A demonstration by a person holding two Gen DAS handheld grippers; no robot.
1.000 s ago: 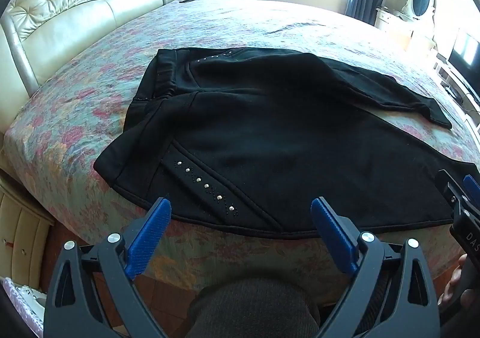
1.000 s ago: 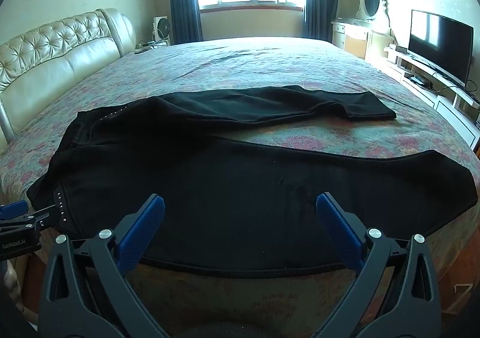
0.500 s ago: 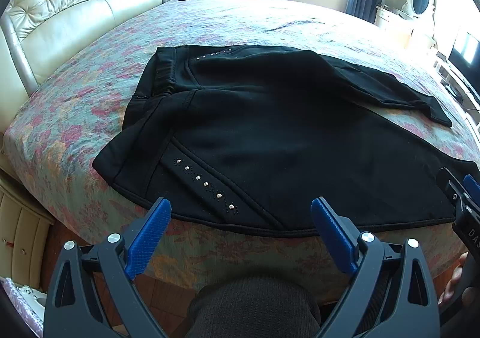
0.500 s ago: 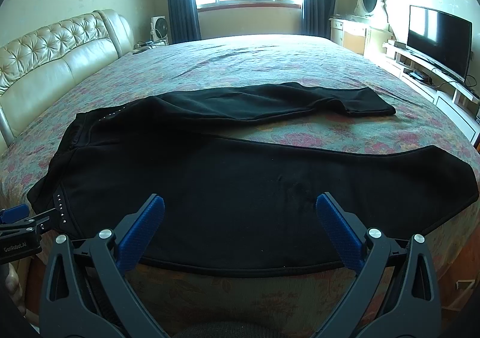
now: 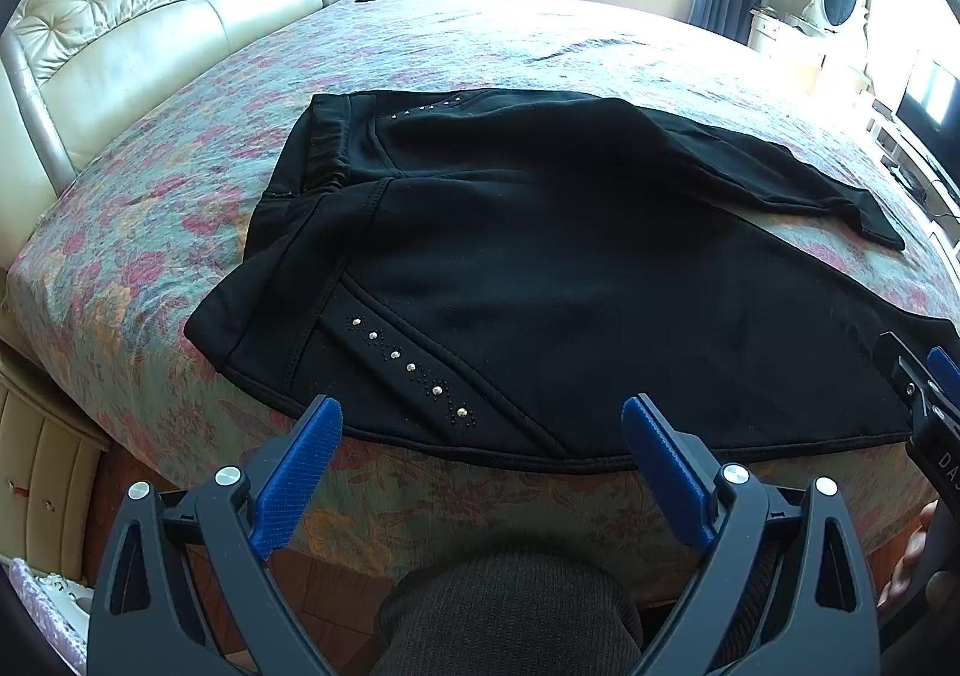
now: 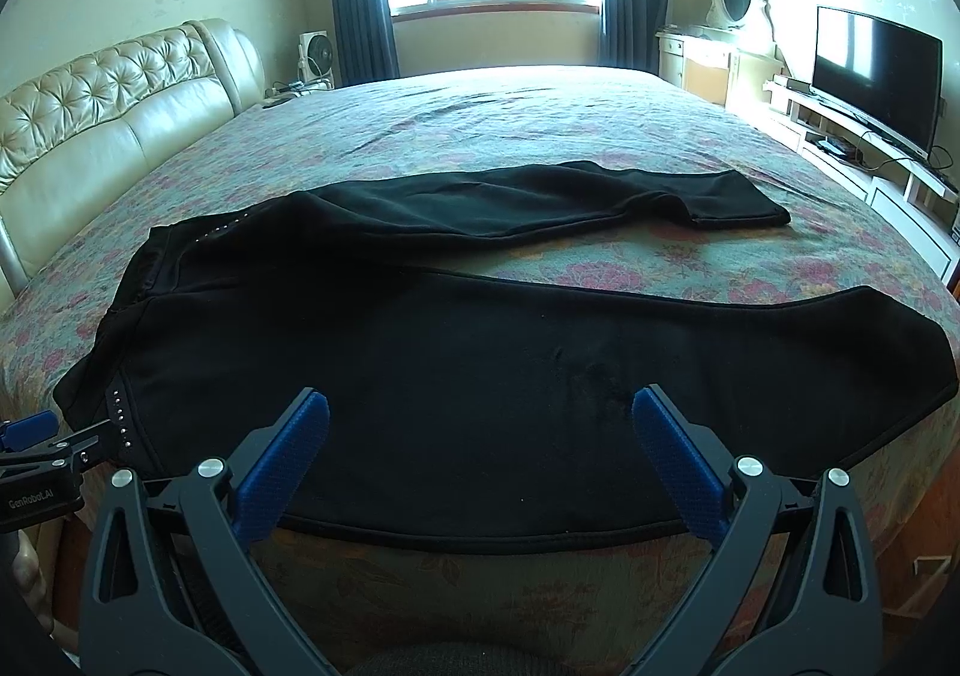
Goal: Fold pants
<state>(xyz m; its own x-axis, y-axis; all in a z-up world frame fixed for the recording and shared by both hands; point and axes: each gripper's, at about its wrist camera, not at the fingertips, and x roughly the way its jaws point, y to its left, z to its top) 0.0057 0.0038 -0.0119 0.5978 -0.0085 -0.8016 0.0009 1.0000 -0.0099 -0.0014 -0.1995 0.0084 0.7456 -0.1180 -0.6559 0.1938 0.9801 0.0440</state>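
A pair of black pants (image 5: 540, 256) lies spread out flat on a big bed (image 5: 180, 232) with a flowery cover. The waist end points to the puffy cream headboard (image 5: 150, 34), and the two legs reach the other way, toward the side of the room with the TV (image 6: 876, 76). The legs are split apart like a V, so some of the flowery cover shows between them. The near leg (image 6: 540, 388) runs along the bed's near edge, and its seam sits right at that edge. The far leg (image 6: 540, 196) lies further in on the bed. A row of little shiny studs (image 5: 414, 370) runs down the hip nearest the cameras (a second row shows up by the waist on the far side).

The left gripper (image 5: 480, 466) hangs in the air just off the bed's edge, near the hip with the studs. Its blue fingers (image 5: 297, 478) are spread wide, with nothing between them. The right gripper (image 6: 480, 460) hangs further along the same edge, in front of the near leg. Its blue fingers (image 6: 282, 472) are spread wide too, and they hold nothing. Neither gripper touches the pants
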